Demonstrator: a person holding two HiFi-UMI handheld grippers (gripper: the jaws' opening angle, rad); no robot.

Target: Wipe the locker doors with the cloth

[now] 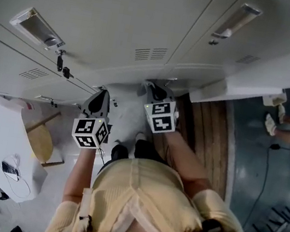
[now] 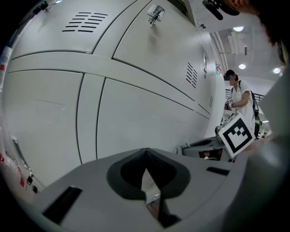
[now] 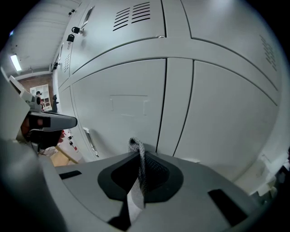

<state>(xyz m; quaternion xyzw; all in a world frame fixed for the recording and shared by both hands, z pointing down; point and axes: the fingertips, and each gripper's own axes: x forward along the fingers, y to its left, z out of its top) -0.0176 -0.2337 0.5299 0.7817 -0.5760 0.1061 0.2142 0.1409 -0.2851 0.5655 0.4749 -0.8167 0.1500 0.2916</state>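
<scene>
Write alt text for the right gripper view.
The right claw is shut on a grey woven cloth, whose folded end pokes up in front of pale grey metal locker doors. Higher up are dark vent slots.

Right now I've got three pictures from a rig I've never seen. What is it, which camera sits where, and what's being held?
There is no robot here. A person stands facing a wall of grey locker doors and holds a two-jaw gripper in each hand. The head view comes from a camera on the person's head that looks steeply down. It shows the left gripper and the right gripper raised toward the doors. The other two pictures come from wide-angle cameras that ride on the grippers and look along their jaws. In the left gripper view the jaws are together with nothing between them. In the right gripper view the jaws are closed on a grey cloth, and its end pokes out toward the doors. I can't tell whether it touches them.
</scene>
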